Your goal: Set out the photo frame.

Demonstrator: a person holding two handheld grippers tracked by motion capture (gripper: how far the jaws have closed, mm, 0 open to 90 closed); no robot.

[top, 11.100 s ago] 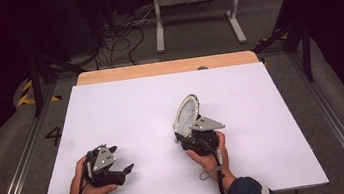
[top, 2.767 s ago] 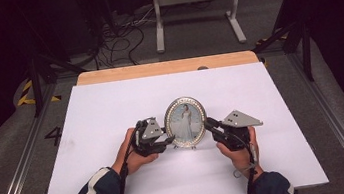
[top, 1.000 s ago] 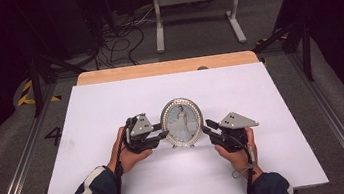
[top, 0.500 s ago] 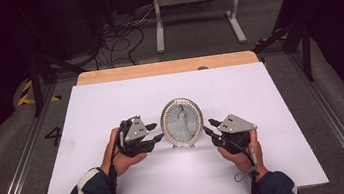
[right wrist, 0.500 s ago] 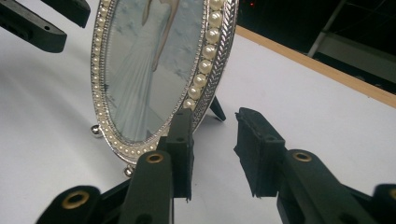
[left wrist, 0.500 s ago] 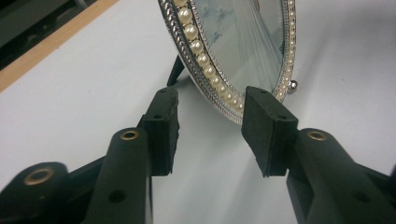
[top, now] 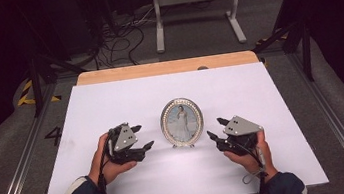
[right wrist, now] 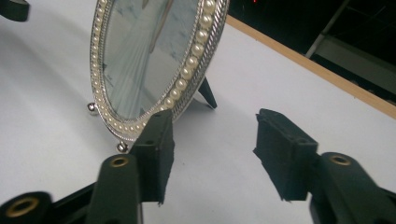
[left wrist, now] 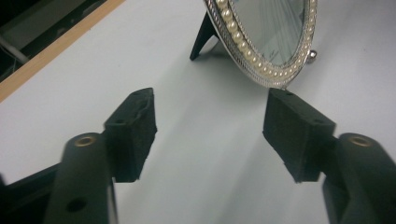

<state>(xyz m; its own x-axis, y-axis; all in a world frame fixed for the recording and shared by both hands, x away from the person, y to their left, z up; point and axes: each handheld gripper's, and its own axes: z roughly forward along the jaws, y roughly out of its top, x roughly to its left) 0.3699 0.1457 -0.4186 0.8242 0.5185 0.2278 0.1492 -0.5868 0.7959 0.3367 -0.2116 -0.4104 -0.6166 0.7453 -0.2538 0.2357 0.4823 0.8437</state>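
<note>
1. An oval picture frame (top: 182,122) stands upright near the middle of the white desk (top: 110,100), rimmed with small pearls and holding a photo of a figure in a pale dress.
2. It rests on little ball feet at the front and a dark prop leg (left wrist: 204,32) at the back, which shows in both gripper views.
3. The left gripper (top: 141,137) sits just to the frame's left, close but not touching it. Its jaws have just been opening and now stand well apart, with only bare desk between them.
4. The right gripper (top: 217,128) sits just to the frame's right, likewise off the frame. Its jaws too have just been opening and stand wide with nothing between them.
5. In the right gripper view one black pad (right wrist: 156,149) overlaps the pearl rim's lower edge; I cannot tell whether it touches.
6. A bare wooden strip (top: 166,67) runs along the desk's far edge.
</note>
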